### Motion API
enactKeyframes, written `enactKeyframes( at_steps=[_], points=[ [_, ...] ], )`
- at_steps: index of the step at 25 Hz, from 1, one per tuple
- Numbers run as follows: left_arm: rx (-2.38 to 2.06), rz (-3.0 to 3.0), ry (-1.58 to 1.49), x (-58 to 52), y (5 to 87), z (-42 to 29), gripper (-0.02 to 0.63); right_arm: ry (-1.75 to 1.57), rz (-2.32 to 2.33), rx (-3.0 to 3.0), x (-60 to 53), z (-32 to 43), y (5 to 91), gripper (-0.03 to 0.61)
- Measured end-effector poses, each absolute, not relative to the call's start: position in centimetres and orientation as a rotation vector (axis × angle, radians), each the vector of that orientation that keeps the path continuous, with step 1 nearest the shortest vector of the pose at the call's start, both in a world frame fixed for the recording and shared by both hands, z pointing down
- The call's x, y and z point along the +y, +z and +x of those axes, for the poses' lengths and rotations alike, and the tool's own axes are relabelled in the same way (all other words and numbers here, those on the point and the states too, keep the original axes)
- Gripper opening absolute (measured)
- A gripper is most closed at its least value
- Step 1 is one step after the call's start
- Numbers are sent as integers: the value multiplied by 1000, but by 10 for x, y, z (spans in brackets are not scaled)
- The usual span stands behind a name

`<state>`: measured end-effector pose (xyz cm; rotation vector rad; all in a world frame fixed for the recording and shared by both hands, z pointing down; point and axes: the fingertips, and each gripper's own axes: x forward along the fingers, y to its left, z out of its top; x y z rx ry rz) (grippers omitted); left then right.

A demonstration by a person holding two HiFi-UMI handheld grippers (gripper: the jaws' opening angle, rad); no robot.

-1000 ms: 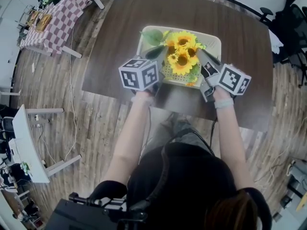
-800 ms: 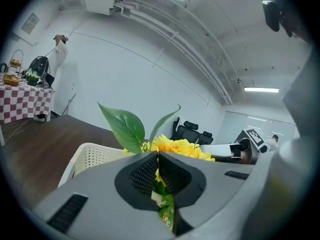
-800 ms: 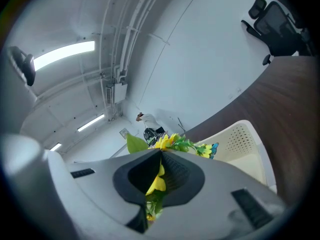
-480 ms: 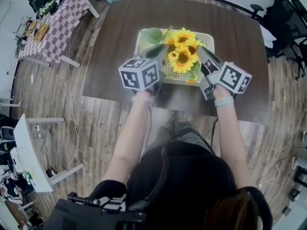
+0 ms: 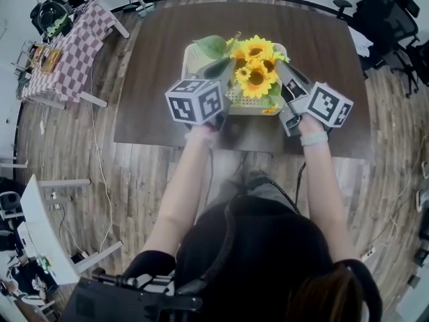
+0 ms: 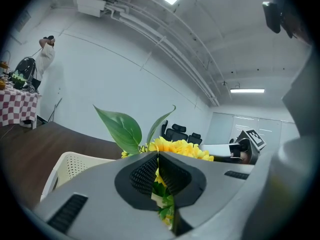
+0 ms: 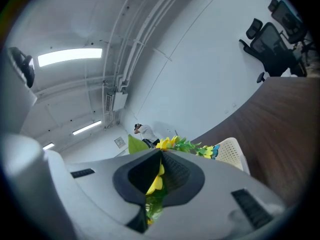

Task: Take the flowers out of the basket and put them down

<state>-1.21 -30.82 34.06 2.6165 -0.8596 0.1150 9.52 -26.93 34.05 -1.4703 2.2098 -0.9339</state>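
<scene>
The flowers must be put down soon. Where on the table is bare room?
Bare table lies left of the basket and right of it. Crowded: the near edge, where left gripper and right gripper hold the flowers.

- A bunch of yellow sunflowers point(image 5: 255, 72) with green foliage is held upright over the basket, with one large leaf point(image 5: 211, 47) spread to its left.
- The bunch is pinched from either side by the left gripper point(image 5: 223, 70) and the right gripper point(image 5: 279, 74).
- The cream, perforated basket point(image 5: 190, 60) is set on the dark table point(image 5: 154, 79), under the flowers.
</scene>
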Motion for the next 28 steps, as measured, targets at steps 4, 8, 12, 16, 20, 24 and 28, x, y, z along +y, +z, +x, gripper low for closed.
enactKeyframes(
  at_steps=[4,8,12,16,20,24,28],
  points=[
    [-814,2646,125,-291,337,8,3,-897,-1489,2186,-250,113,333,3],
    [-778,2665,116,-285,335,19,3,-885,-1511,2151,-243,122,331,3],
    [-756,2668,108,-284,333,22,3,-898,-1516,2115,-239,125,332,3],
    [-747,2675,97,-284,332,24,3,-891,-1510,2105,-238,126,331,3],
    [-731,2675,65,-283,333,24,3,-896,-1500,2108,-237,126,331,3],
    [-712,2678,56,-284,335,24,3,-894,-1492,2094,-238,125,332,3],
    [-685,2682,60,-286,336,23,3,-895,-1454,2061,-239,119,329,3]
  ],
)
